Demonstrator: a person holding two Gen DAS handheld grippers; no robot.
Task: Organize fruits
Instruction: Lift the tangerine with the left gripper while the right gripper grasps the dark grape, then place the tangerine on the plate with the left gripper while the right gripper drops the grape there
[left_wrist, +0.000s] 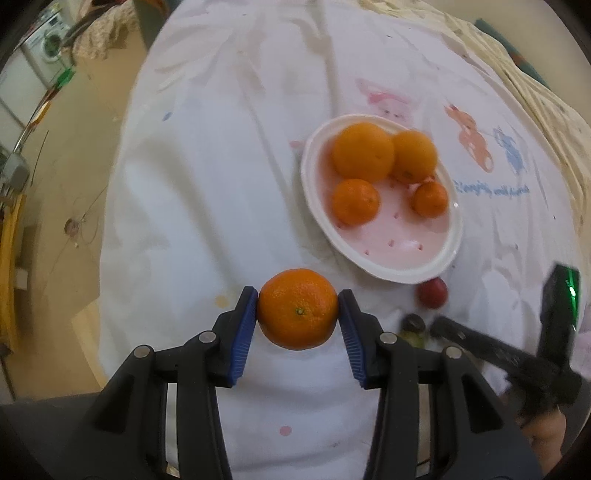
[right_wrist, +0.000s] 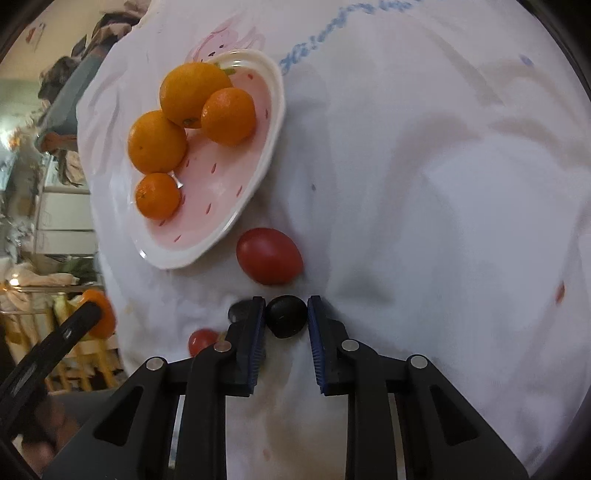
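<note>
while the left gripper (left_wrist: 297, 310) pinches a mandarin (left_wrist: 297, 308), the plate (left_wrist: 382, 271) sits ahead and right; right gripper (right_wrist: 286, 314) barely clamps a dark fruit (right_wrist: 286, 316).

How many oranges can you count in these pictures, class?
5: four on the plate – two big at the back, two small in front – and one in the left gripper. None seems hidden.

Both grippers — left gripper (left_wrist: 297, 308), right gripper (right_wrist: 286, 314) — black linkages, silver rivets, blue ribbed fingers (left_wrist: 242, 334).
</note>
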